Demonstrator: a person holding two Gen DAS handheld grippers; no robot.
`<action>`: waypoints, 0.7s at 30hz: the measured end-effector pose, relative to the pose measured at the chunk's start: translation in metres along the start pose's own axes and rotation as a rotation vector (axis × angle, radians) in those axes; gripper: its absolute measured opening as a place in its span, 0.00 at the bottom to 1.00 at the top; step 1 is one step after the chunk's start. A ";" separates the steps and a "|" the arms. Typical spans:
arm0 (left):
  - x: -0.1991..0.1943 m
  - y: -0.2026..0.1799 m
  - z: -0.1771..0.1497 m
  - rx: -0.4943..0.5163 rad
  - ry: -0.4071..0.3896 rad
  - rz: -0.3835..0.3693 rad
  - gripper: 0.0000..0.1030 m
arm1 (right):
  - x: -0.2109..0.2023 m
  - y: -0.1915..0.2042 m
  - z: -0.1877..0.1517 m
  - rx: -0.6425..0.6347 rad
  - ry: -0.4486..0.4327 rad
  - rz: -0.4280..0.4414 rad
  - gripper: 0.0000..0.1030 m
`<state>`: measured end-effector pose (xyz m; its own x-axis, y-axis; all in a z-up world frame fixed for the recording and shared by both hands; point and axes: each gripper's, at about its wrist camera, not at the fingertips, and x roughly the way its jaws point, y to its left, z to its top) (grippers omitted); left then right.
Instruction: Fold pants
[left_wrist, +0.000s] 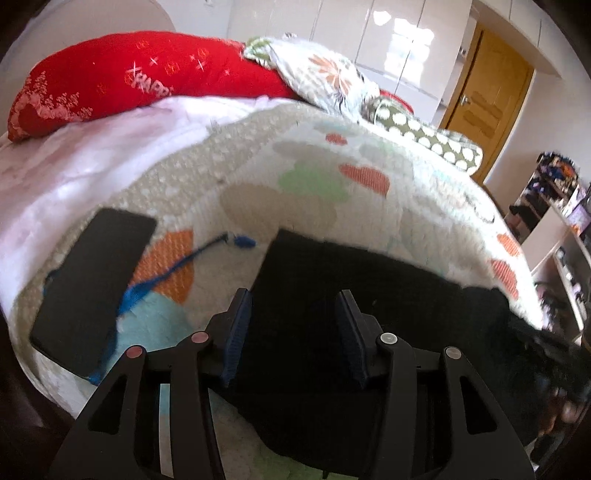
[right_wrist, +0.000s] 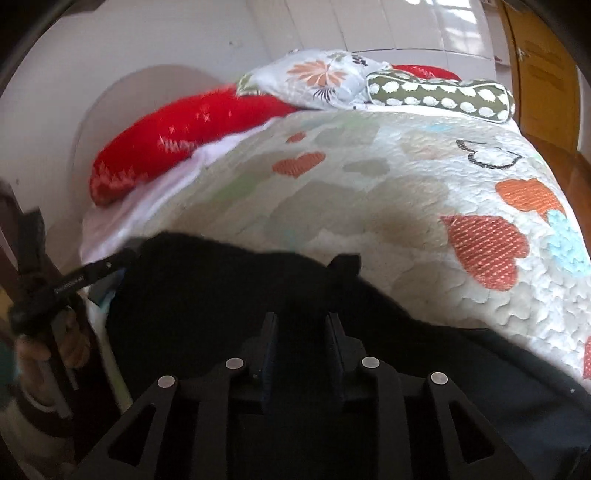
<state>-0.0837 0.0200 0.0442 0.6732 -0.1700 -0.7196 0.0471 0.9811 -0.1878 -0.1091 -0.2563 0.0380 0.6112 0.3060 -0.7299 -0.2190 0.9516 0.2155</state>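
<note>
Covering the bed, a heart-patterned quilt (left_wrist: 332, 177) carries black pants (left_wrist: 369, 280) lying flat at its near edge. Red pillow (left_wrist: 110, 81), floral pillow (left_wrist: 325, 74) and green dotted bolster (right_wrist: 443, 96) lie at the head. Black phone (left_wrist: 92, 288) with blue cord (left_wrist: 173, 269) rests on the quilt just left of the pants. Left gripper (left_wrist: 293, 314) hovers over the pants with jaws spread; right gripper (right_wrist: 301, 332), above the same fabric, is likewise spread, pinching nothing.
</note>
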 end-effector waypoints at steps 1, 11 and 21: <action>0.005 -0.001 -0.003 0.004 0.013 0.015 0.46 | 0.010 -0.004 0.003 0.000 -0.004 -0.028 0.24; -0.008 0.007 -0.004 -0.033 -0.006 0.041 0.51 | -0.017 -0.031 0.006 0.122 -0.075 -0.080 0.31; -0.036 -0.029 -0.025 0.038 -0.045 -0.002 0.51 | -0.030 -0.026 -0.050 0.053 -0.019 -0.156 0.31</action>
<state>-0.1279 -0.0045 0.0582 0.7058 -0.1688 -0.6880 0.0761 0.9836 -0.1632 -0.1601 -0.2916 0.0218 0.6489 0.1540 -0.7451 -0.0798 0.9877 0.1347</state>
